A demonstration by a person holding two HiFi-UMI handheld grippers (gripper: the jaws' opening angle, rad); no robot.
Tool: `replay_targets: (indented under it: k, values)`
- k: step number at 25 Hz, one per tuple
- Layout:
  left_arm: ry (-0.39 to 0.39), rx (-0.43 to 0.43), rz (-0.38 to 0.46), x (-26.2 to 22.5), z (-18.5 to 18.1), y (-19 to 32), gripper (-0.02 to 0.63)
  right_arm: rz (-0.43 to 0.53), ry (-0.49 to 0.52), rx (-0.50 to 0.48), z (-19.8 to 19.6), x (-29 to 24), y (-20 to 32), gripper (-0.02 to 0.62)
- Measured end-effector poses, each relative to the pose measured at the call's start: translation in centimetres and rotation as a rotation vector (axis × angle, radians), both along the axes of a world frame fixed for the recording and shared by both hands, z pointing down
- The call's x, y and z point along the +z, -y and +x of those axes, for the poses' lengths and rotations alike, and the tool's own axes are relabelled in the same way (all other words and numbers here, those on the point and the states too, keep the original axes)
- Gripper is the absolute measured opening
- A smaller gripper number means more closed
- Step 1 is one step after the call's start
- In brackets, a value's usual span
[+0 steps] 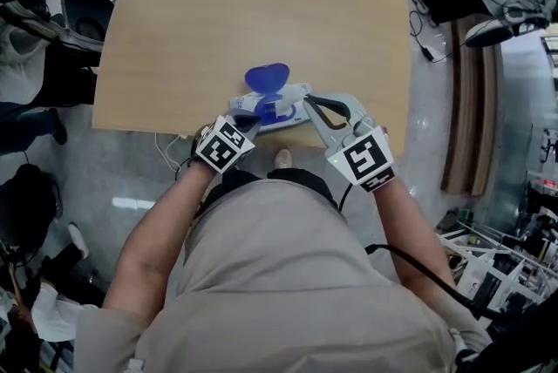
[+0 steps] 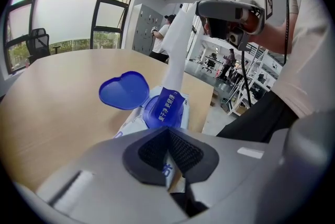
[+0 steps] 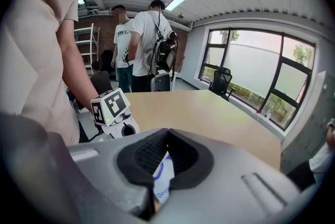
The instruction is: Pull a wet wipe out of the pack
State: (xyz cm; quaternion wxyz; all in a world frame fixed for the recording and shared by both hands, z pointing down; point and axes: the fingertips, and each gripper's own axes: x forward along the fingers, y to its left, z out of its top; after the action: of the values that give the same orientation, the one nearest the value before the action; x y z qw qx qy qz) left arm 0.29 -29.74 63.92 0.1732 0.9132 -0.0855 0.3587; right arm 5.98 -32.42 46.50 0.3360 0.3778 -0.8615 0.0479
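Left gripper (image 2: 168,136) clamps the pack (image 2: 168,109) between its jaws; right gripper (image 3: 166,140), pinched shut on the taut wet wipe (image 2: 175,50), may tear it or drag the pack loose.

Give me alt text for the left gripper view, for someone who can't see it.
A white wet wipe stretches up from the pack on a wooden table to the shut right claw above. The left claw clamps the pack's near edge, and the blue lid stands flipped open.
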Motion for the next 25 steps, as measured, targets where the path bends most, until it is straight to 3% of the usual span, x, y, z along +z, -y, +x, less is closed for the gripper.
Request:
replay_targets:
  k: [7, 13, 19, 25]
  values:
    - [-0.046, 0.031, 0.024, -1.1, -0.6, -0.3, 0.005, 0.05, -0.015, 0.067, -0.4, -3.0, -0.9, 0.002]
    - [-0.077, 0.001, 0.009, -1.7, -1.9, -0.7, 0.005, 0.084, -0.005, 0.12, -0.4, -4.9, -1.4, 0.002]
    - [-0.161, -0.068, 0.037, -4.5, -4.1, -1.2, 0.005, 0.115, 0.048, 0.167, -1.1, -6.7, -3.4, 0.002]
    - [-0.234, -0.182, 0.125, -11.5, -5.9, -3.9, 0.005, 0.189, 0.11, 0.139, -0.4, -10.5, -8.0, 0.002]
